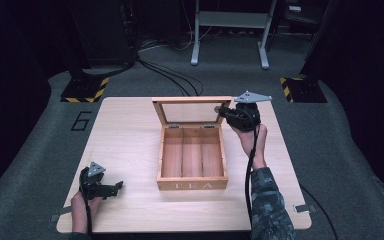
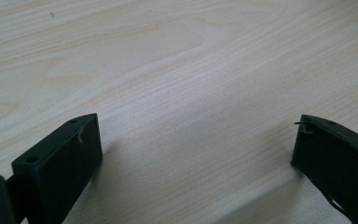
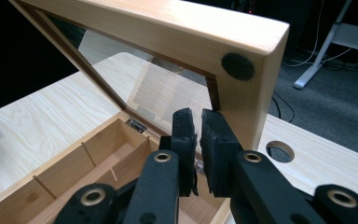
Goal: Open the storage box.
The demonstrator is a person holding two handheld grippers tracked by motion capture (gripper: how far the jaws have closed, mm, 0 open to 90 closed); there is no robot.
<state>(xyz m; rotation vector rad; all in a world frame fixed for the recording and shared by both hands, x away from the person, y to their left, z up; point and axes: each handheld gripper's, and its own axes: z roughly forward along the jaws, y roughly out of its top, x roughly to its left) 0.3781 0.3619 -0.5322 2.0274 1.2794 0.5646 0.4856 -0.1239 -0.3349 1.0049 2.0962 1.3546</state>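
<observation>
A wooden tea box [image 1: 192, 184] with three bare compartments stands open mid-table, and its glass-paned lid [image 1: 190, 100] is upright at the back. My right gripper [image 1: 220, 109] is at the lid's upper right corner, pointing left. In the right gripper view its jaws [image 3: 199, 122] are shut with nothing between them, just in front of the glass and beside the lid's right frame post [image 3: 242, 107]; the box's dividers [image 3: 91, 154] lie below. My left gripper [image 1: 116, 186] rests on the table [image 1: 130, 135] at the front left. Its jaws [image 2: 196, 140] stand wide open over bare wood.
A round cable hole [image 3: 279, 150] sits in the tabletop behind the lid. Beyond the table are a grey metal stand [image 1: 230, 30], cables on the carpet [image 1: 170, 75] and two yellow-black striped bases [image 1: 85, 90]. A "6" [image 1: 81, 120] is marked on the floor.
</observation>
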